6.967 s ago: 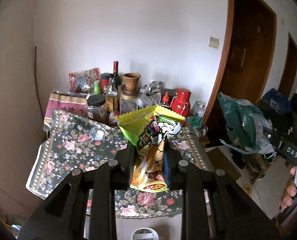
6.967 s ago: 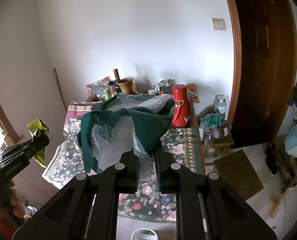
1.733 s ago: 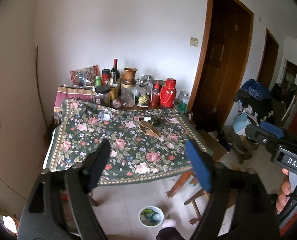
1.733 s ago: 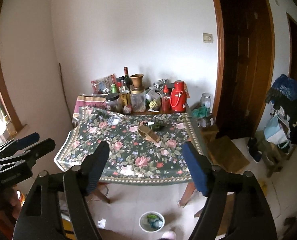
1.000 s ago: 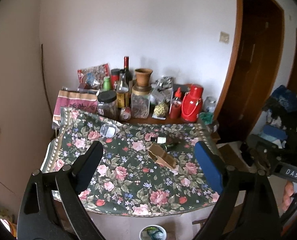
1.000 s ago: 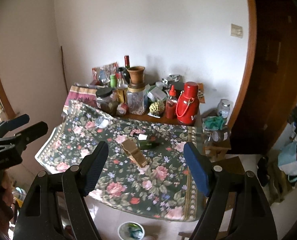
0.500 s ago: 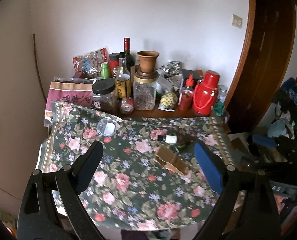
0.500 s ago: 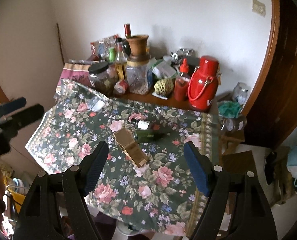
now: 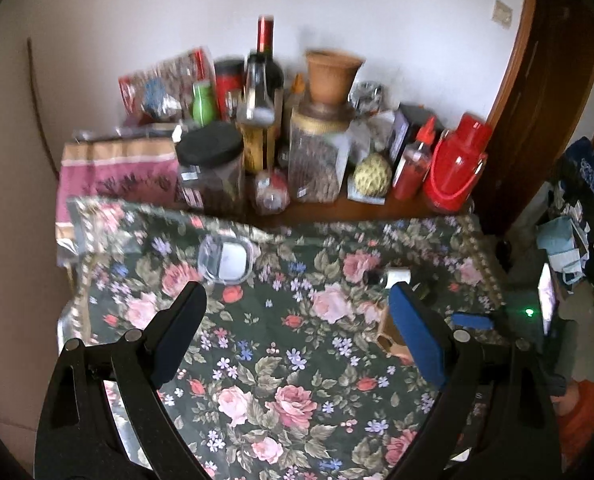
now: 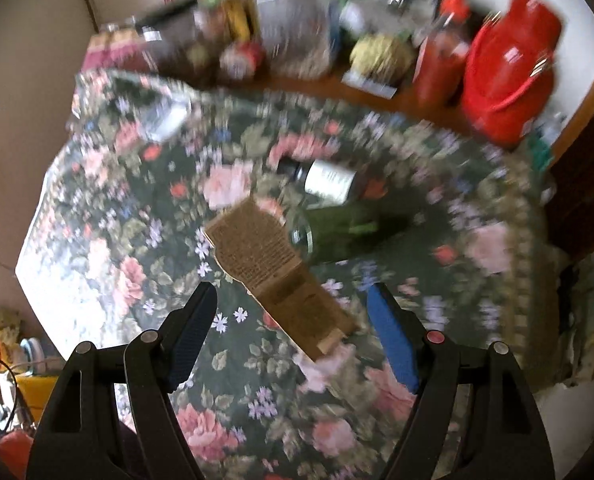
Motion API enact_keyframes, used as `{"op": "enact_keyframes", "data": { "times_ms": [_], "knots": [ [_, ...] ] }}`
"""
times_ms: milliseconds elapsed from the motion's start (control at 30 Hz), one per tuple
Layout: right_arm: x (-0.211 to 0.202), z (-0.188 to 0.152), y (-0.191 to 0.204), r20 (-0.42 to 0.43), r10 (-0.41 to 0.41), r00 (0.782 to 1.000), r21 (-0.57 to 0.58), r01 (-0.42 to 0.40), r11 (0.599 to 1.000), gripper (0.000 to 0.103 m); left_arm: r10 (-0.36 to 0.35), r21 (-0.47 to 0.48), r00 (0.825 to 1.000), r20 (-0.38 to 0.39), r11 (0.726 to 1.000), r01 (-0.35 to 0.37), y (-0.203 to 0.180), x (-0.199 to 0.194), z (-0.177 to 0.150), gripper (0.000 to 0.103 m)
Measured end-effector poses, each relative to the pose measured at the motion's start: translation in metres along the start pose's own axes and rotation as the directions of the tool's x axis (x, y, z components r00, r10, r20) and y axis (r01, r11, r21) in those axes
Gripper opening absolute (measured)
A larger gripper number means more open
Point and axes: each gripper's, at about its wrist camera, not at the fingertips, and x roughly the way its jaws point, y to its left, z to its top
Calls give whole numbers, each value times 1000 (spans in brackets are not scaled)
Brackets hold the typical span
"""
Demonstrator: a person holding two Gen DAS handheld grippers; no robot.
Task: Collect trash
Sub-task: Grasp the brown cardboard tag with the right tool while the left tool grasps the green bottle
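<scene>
My right hand-held gripper (image 10: 291,334) hangs over the floral-clothed surface (image 10: 109,216) with its 2 fingers wide apart and nothing between them. Just ahead of it lies a flattened brown cardboard box (image 10: 275,276), slanting from upper left to lower right, its near end between my fingertips in this view. A green glass bottle (image 10: 339,226) lies on its side touching the box's far edge, and a small dark bottle with a white label (image 10: 321,178) lies just beyond that. My left hand-held gripper (image 9: 297,330) is also spread open and empty, over the roses of the cloth. A clear plastic lid (image 9: 226,258) rests farther back on the left. Jars, bottles and a red thermos (image 9: 455,168) crowd the back edge.
</scene>
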Motion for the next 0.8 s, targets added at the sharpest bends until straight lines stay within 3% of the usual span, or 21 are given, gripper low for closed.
{"op": "enact_keyframes", "data": {
  "times_ms": [200, 267, 300, 333, 600, 800],
  "knots": [
    [33, 4, -3, -62, 60, 996, 20, -59, 998, 74, -28, -18, 996, -87, 999, 26, 7, 40, -11, 93],
    [36, 3, -3, -63, 74, 995, 26, -73, 997, 58, -32, -17, 994, -105, 999, 30, 7, 47, -15, 93],
    [37, 3, -3, -68, 84, 994, 25, -82, 996, 46, -32, -13, 993, -114, 999, 31, 6, 50, -16, 93],
    [38, 3, -2, -77, 90, 993, 25, -89, 996, 41, -31, -8, 992, -118, 999, 31, 4, 51, -17, 93],
    [-3, -19, -4, 6, 146, 989, 68, -146, 987, 37, -51, 40, 987, -150, 998, 57, -19, 63, -18, 93],
    [-49, -43, -32, 66, 67, 996, 151, -77, 986, 37, -158, 102, 962, -221, 978, 184, -66, 92, -14, 93]
  ]
}}
